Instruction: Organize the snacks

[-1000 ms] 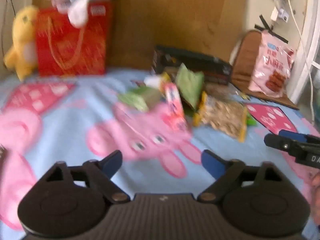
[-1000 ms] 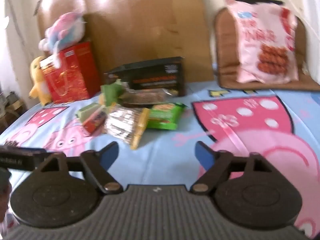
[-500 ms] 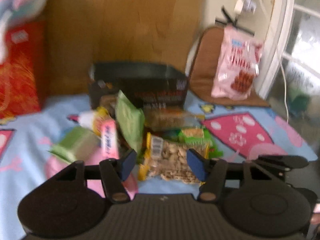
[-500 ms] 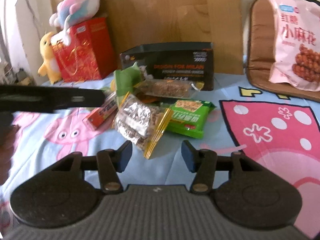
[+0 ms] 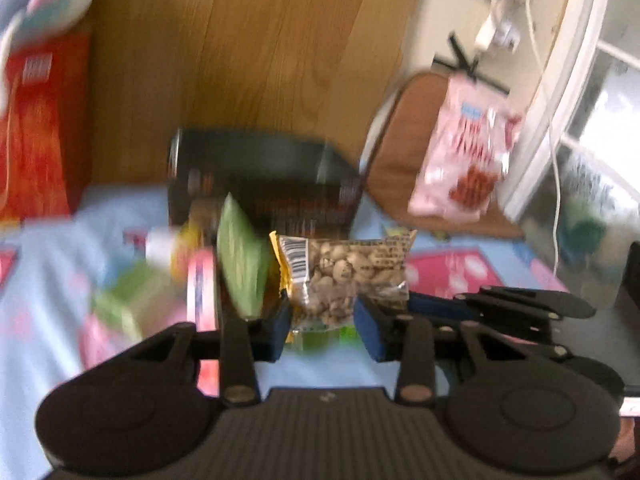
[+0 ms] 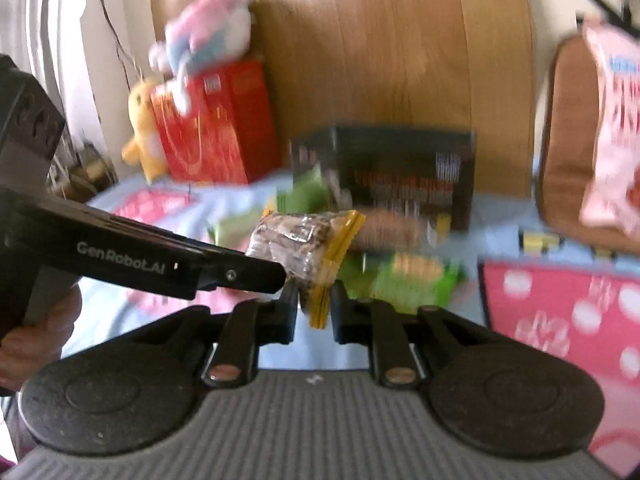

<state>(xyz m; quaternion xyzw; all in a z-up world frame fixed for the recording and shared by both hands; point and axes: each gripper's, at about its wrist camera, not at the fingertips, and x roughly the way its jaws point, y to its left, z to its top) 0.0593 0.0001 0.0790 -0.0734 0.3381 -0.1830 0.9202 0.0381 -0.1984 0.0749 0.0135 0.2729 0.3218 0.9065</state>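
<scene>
Left wrist view: left tool closed down around the lower end of the peanut packet, blue pads pressing its crinkled sides, packet standing up between them. Held clear of the bed sheet, apparently, so as to come away from the snack pile without dragging neighbours along. Right tool's arm reaching in from the right edge, tips beside the same packet.

Right wrist view: right tool pinched on the yellow sealed edge of the packet, jaws nearly together with only that thin seam between. Left tool coming in from the left, its tip at the packet's other end. Two grips on one bag, probably to steady the floppy film or pass it across; which of these, not possible to say.

Behind, blurred by motion: green wafer pack flat on the sheet, green pouch upright, pink stick pack, and the dark open box against the wooden headboard. Box open toward the pile, likely the place meant for the snacks. Most of the pile not yet sorted. Pink bag propped on a brown cushion, well apart from the rest.
</scene>
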